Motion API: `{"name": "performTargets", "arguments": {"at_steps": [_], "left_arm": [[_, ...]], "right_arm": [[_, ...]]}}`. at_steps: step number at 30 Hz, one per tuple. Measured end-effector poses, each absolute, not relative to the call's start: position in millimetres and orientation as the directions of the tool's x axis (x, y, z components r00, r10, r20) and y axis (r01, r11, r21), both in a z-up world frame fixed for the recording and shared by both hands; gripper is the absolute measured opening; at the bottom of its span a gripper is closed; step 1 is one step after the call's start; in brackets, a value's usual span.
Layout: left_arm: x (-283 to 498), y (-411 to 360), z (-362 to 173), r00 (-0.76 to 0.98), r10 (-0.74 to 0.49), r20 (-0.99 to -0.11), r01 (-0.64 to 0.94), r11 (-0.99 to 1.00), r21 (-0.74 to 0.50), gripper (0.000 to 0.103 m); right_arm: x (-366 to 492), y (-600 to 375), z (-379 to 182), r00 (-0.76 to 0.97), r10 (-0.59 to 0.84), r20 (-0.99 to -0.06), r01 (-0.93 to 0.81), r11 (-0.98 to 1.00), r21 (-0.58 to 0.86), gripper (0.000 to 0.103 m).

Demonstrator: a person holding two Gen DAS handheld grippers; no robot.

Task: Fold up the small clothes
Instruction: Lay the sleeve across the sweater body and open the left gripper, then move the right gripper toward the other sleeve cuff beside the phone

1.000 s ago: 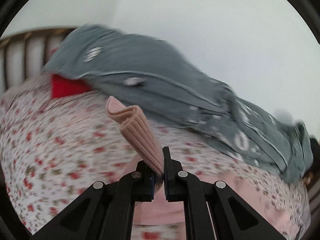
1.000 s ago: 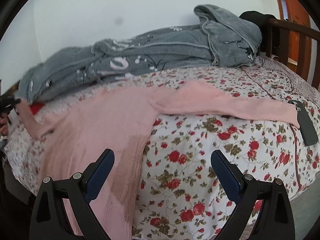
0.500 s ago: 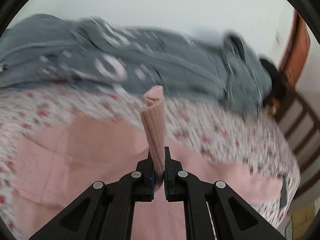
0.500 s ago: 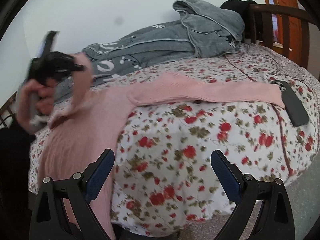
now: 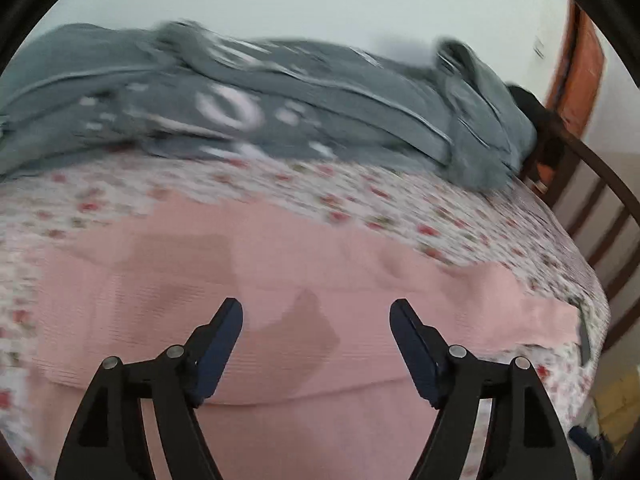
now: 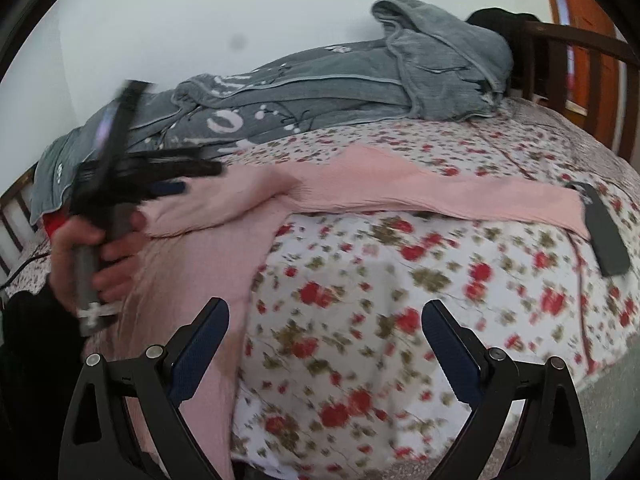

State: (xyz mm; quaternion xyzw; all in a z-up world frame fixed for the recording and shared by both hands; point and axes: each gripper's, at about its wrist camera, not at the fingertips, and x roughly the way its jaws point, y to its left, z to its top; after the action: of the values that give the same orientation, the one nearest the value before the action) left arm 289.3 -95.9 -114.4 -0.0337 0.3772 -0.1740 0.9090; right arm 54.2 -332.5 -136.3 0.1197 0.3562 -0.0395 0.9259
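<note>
Left gripper (image 5: 316, 320) has just popped its jaws apart and there's nothing between them now. Half a second back it was pinching the ribbed cuff of the pink sleeve and carrying it over; now that sleeve (image 6: 208, 208) lies across the body of the sweater (image 5: 280, 280), so I'd call the first sleeve fold done. Fabric right under the jaws looks flat, with a darker patch that could be a damp spot or shadow, can't tell.

Right gripper (image 6: 324, 340) hangs wide open too, holding nothing, over the bed's front edge beside the sweater's hem. The hand (image 6: 96, 248) on the left tool is blurry in that view.

Sweater is a fine rib knit, soft and floppy, so it'll drape wherever it's dropped and the fold probably needs a pat to stay crisp. Other sleeve (image 6: 460, 196) is stretched straight out over the sheet (image 6: 360, 300), which is white cotton-looking stuff with red roses. Its cuff ends just beside a dark flat phone (image 6: 604, 236). Behind it all, a thick grey fleecy robe (image 6: 340, 84) is bunched along the wall, and a dark wooden bed frame (image 6: 572, 40) stands at the far end.
</note>
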Motion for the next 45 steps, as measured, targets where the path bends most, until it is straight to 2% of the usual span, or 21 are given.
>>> {"name": "performTargets", "arguments": {"at_steps": [6,10,14,18,21,22,23,25,28,29,30,33,36,45], "left_arm": [[298.2,25.7,-122.9,0.74,-0.135,-0.659,0.07,0.99,-0.124,0.075],[308.9,82.4,-141.1,0.743,-0.089,-0.663,0.001,0.991,-0.132,0.075],[311.7,109.4,-162.5,0.723,-0.173,-0.669,0.039,0.977,-0.211,0.075],[323.5,108.0,-160.8,0.713,-0.243,-0.658,0.094,0.963,-0.254,0.075],[343.7,93.4,-165.2,0.667,-0.256,-0.7,0.122,0.964,-0.236,0.075],[351.1,89.2,-169.8,0.654,-0.25,-0.714,0.121,0.966,-0.227,0.07],[356.3,86.5,-174.5,0.646,-0.247,-0.723,0.118,0.967,-0.225,0.049],[358.1,89.4,-181.9,0.657,-0.258,-0.708,0.112,0.962,-0.248,0.017],[338.8,120.5,-177.9,0.751,-0.286,-0.595,0.053,0.925,-0.377,0.014],[336.8,127.2,-179.2,0.761,-0.264,-0.592,0.016,0.921,-0.39,0.011],[337.0,136.8,-184.5,0.759,-0.242,-0.604,-0.041,0.909,-0.415,0.011],[341.6,146.4,-192.0,0.744,-0.28,-0.606,-0.06,0.876,-0.479,0.011],[339.1,138.6,-189.9,0.747,-0.263,-0.611,-0.048,0.895,-0.444,0.012],[346.2,134.3,-189.0,0.731,-0.249,-0.635,-0.046,0.911,-0.41,0.032]], "right_arm": [[97.7,-307.2,-136.1,0.761,0.015,-0.648,0.118,0.98,0.16,0.094],[130.8,-293.9,-137.8,0.773,-0.001,-0.635,0.093,0.989,0.112,0.077],[169.4,-287.4,-143.9,0.762,-0.02,-0.647,0.089,0.993,0.075,0.059],[197.9,-286.5,-150.6,0.751,-0.04,-0.659,0.111,0.992,0.066,0.057],[212.4,-286.5,-156.4,0.756,-0.041,-0.653,0.117,0.99,0.073,0.057],[215.9,-285.9,-159.5,0.758,-0.04,-0.651,0.117,0.99,0.075,0.057],[218.7,-284.6,-163.9,0.761,-0.034,-0.647,0.114,0.99,0.082,0.057],[221.2,-282.0,-173.4,0.766,-0.032,-0.642,0.114,0.99,0.086,0.057],[221.5,-281.0,-188.0,0.76,-0.04,-0.649,0.116,0.99,0.075,0.057],[219.0,-283.0,-186.2,0.767,-0.032,-0.64,0.115,0.989,0.089,0.059],[216.7,-285.2,-184.7,0.779,-0.028,-0.626,0.119,0.987,0.104,0.06],[218.0,-288.1,-187.1,0.773,-0.023,-0.634,0.128,0.984,0.121,0.061],[221.5,-287.4,-188.6,0.766,-0.022,-0.642,0.128,0.985,0.118,0.062],[225.0,-288.0,-190.6,0.753,-0.034,-0.657,0.138,0.985,0.106,0.063]]}}
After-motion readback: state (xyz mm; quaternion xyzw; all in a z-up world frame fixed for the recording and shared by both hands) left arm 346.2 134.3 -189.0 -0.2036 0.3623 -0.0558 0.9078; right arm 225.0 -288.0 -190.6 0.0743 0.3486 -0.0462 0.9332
